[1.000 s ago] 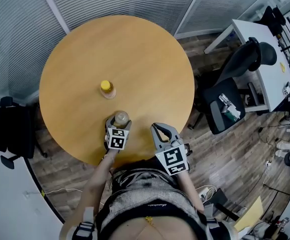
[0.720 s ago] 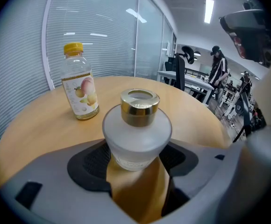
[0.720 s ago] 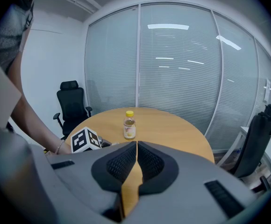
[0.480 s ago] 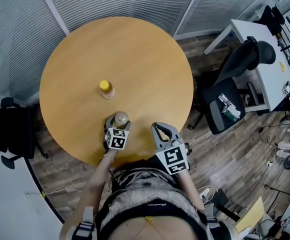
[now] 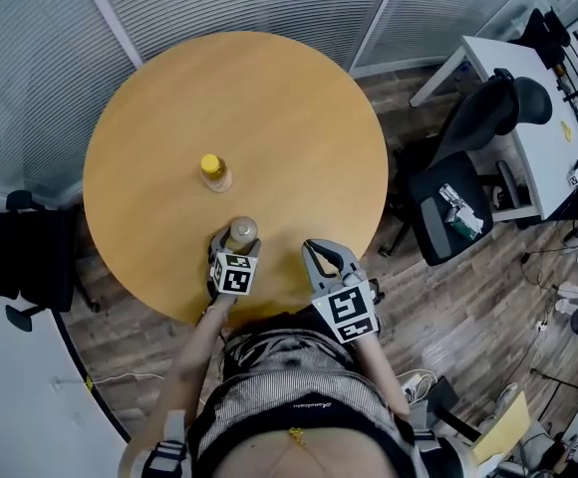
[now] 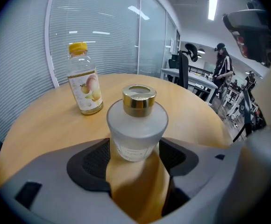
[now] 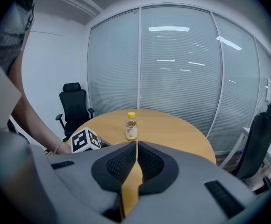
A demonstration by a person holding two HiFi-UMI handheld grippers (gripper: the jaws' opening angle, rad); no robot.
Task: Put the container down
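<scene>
My left gripper (image 6: 134,149) was closed narrowly on the container (image 6: 136,125), a frosted glass bottle with a gold collar and an open neck. Both dark ribbed pads pressed against its lower sides. It stood upright at the near edge of the table (image 5: 299,108), but I could not tell whether its base rested on the wood or hung just above it. It carried a small pale label low on the front, with print too fine for me to read.

My right gripper (image 7: 135,148) hovered just to the right of the left one, near the same table edge. Its jaws were pressed together with only a thin slit between the pads and nothing in them.

Farther across the table, a little left of the container and apart from it, stood a clear juice bottle (image 6: 84,80) with a yellow cap. Its label showed a picture of a peach-like fruit, and the lettering was illegible.

The table was round with a plain light-wood top, and it stood on a plank floor (image 5: 448,317). Glass walls with horizontal blinds (image 5: 239,3) curved behind it. A black office chair (image 5: 468,182) and a white desk (image 5: 528,118) were off to the right, and a person (image 6: 222,64) stood far back among the desks.
</scene>
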